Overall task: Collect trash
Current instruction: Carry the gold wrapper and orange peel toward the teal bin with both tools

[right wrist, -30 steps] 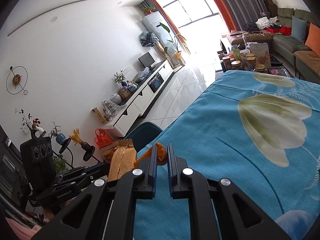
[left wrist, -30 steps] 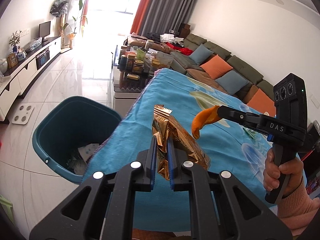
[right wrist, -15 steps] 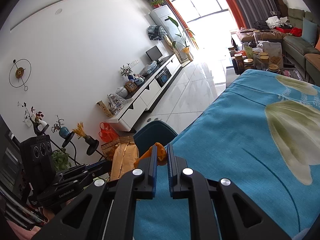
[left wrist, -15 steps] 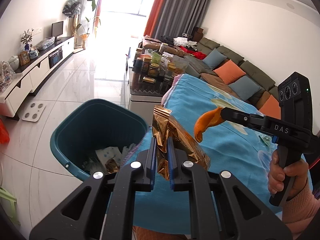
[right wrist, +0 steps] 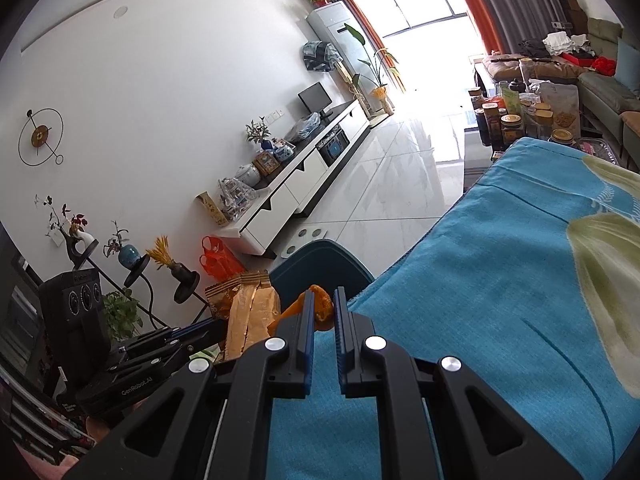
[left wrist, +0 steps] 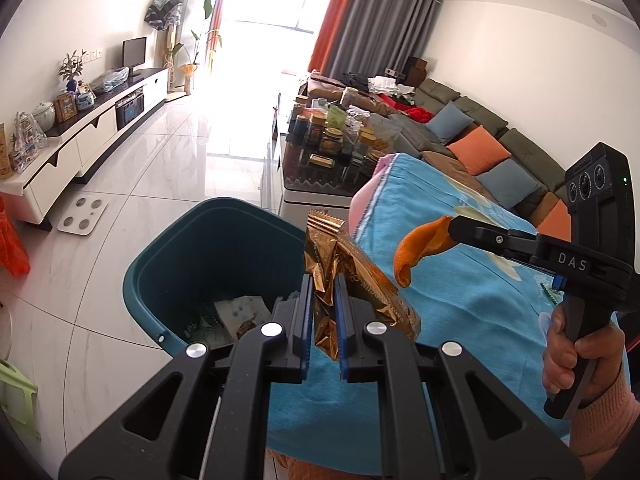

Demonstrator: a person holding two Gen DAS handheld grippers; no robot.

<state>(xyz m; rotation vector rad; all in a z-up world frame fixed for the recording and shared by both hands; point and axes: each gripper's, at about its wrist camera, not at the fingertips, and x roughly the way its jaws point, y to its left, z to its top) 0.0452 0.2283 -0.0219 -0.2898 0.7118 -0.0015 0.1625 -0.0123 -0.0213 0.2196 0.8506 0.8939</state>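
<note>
Left wrist view, left to right: white tiled floor [left wrist: 132, 200], then the teal bin [left wrist: 208, 264] standing on it hard against the edge of the worktop. Paper scraps [left wrist: 240, 310] and other litter lie in the bottom of the bin.

Your left gripper [left wrist: 323, 320] is clamped on a crumpled gold foil wrapper [left wrist: 344, 272]; the jaws stand nearly together with the foil pinched between the blue pads. The wrapper sticks up and forward, its zigzag top edge over the near rim of the bin, its lower part over the blue cloth [left wrist: 460, 304] that covers the worktop.

Further right, your right gripper [left wrist: 454, 229] reaches in from the right edge, its handle gripped in your right hand [left wrist: 580, 354] with a pink sleeve [left wrist: 600, 420] at the wrist. Its tips are closed on a piece of orange peel [left wrist: 420, 246], which curls down from them, clear of the cloth.

Right wrist view, left to right: left gripper body low at the left, the gold wrapper [right wrist: 250, 308] standing beside it, then the orange peel [right wrist: 316, 306] nipped between the right gripper's [right wrist: 323, 312] nearly shut jaws. The bin [right wrist: 320, 268] shows just beyond the peel; the blue cloth [right wrist: 500, 300] with a pale flower print fills the right
</note>
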